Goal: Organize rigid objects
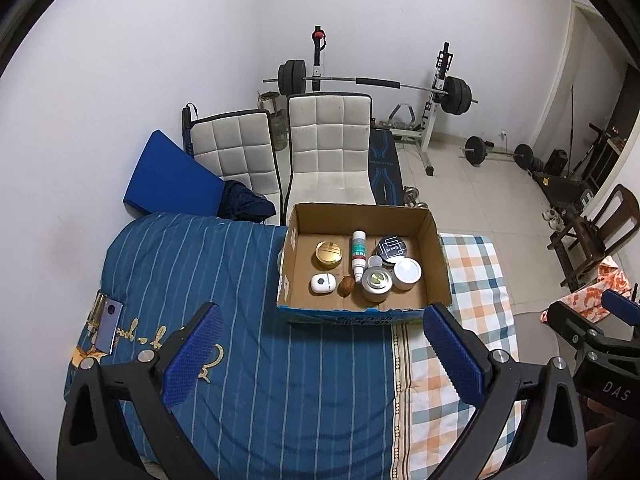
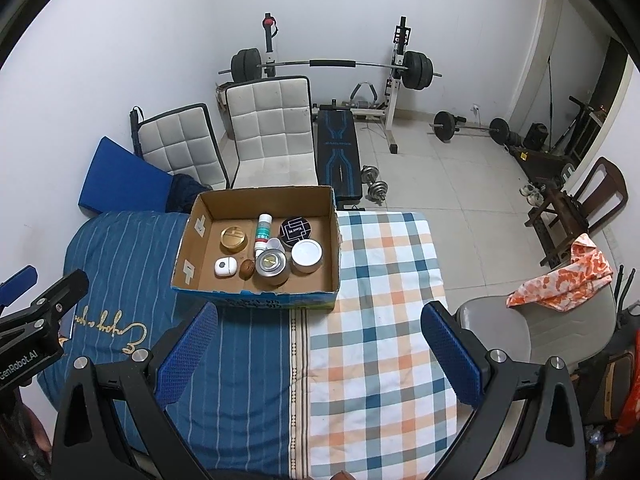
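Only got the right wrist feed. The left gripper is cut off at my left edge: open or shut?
Observer: Open. The left gripper has its jaws spread wide, with nothing between them.
Operator: Anything loose outside the box on that side?
Observer: Yes, a phone lies flat on the blue striped cover, well left of the cardboard box.
Operator: Just the phone?
Observer: No, a small gold-coloured item lies along its left edge. I can't tell what it is.

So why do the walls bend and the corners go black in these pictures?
Fisheye lens: in the left wrist view the barbell bows and a black ring frames the image; the right wrist view curves the doorway likewise. Both look evenly lit and sharp.
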Tool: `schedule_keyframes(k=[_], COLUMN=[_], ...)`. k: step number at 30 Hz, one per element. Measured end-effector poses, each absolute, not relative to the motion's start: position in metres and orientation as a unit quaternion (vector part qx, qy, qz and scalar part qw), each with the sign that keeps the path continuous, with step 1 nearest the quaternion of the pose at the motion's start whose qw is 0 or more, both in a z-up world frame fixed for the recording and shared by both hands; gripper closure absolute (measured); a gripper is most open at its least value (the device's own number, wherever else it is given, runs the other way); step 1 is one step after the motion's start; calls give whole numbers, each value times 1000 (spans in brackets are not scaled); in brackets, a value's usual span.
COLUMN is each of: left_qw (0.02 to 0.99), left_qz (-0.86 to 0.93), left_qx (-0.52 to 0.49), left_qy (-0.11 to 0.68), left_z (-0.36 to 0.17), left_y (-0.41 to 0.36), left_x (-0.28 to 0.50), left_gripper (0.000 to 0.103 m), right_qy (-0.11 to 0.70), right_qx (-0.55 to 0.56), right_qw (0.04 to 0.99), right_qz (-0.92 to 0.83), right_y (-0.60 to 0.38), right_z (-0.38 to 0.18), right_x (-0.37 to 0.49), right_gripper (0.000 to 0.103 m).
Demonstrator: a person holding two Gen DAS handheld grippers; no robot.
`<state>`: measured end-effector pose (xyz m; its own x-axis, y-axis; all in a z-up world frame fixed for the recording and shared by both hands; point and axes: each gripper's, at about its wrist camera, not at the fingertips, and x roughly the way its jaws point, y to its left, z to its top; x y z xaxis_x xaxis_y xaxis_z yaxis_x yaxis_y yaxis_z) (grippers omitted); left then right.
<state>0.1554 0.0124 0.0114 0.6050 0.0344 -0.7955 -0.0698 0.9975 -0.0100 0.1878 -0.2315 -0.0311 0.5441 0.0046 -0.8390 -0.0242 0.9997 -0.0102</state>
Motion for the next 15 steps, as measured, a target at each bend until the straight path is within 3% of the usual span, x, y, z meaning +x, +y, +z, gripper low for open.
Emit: schedule_keyframes(k=[15], left_qw=[886], left_qz=[34], left_qx=[-23], left_qy=[462], left_z=[3], left_y=[9], left_x=[161], left_gripper=[0], right_qy=[483], right_qx=[-17], right_qw=[876], right_qz=[8], right_y=[-230], right_z=[-34], right_x=[193], right_gripper=[0])
